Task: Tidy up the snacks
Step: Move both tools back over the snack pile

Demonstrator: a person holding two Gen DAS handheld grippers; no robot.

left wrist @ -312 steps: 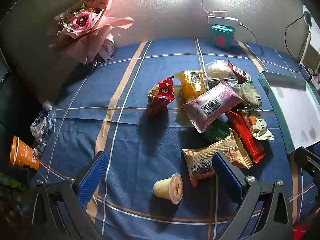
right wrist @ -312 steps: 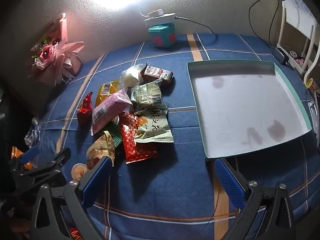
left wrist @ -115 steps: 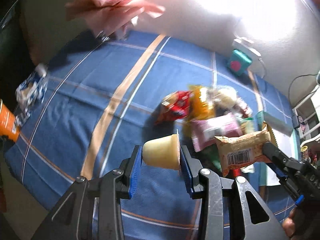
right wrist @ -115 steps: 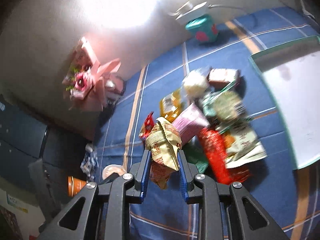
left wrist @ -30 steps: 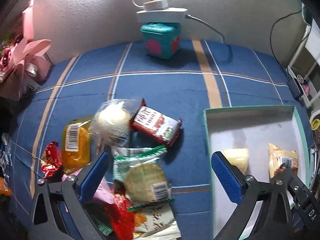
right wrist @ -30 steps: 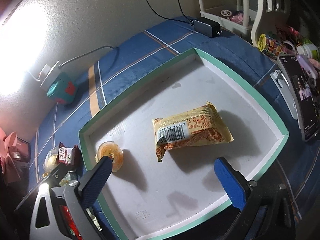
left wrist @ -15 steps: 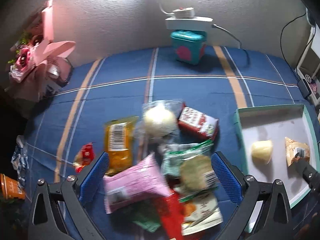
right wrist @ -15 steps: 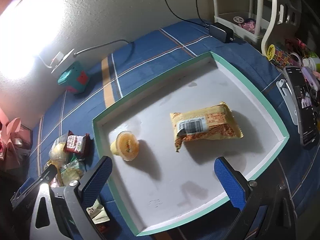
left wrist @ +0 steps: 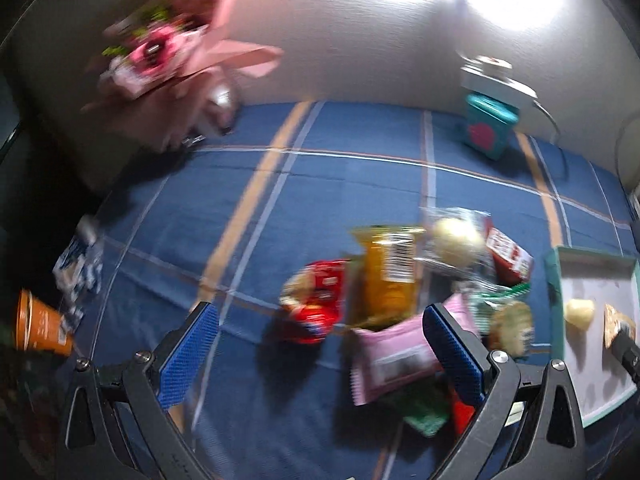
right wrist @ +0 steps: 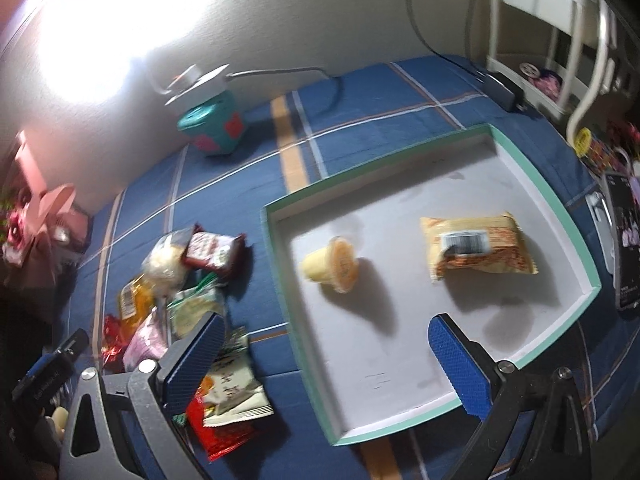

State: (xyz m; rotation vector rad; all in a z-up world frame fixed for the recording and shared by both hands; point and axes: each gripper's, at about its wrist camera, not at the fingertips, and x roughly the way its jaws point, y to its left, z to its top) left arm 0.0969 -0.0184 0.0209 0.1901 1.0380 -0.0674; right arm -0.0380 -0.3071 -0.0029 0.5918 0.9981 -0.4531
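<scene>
A white tray with a teal rim (right wrist: 554, 196) holds a jelly cup (right wrist: 334, 266) on its side and a tan wafer packet (right wrist: 474, 250). Left of the tray lies a pile of snacks: a red packet (left wrist: 318, 306), an orange packet (left wrist: 386, 276), a pink packet (left wrist: 394, 356), a round white bun in clear wrap (left wrist: 454, 242) and a red-and-white bar (right wrist: 214, 250). My left gripper (left wrist: 320, 354) hangs open above the red and pink packets. My right gripper (right wrist: 326, 362) hovers open over the tray's near left rim, with nothing between its fingers. The tray (left wrist: 556, 276) also shows at the far right of the left wrist view.
A teal box (right wrist: 212, 130) under a white power strip stands by the wall. A pink bouquet (left wrist: 168, 54) sits at the back left. An orange cup (left wrist: 38, 328) and a blue-white wrapper (left wrist: 78, 270) lie at the left edge. A phone (right wrist: 628, 240) and white rack (right wrist: 560, 12) are on the right.
My left gripper has swung left over the snack pile, and its view is blurred with motion. The right gripper has drawn back and left from the tray. Both stay open.
</scene>
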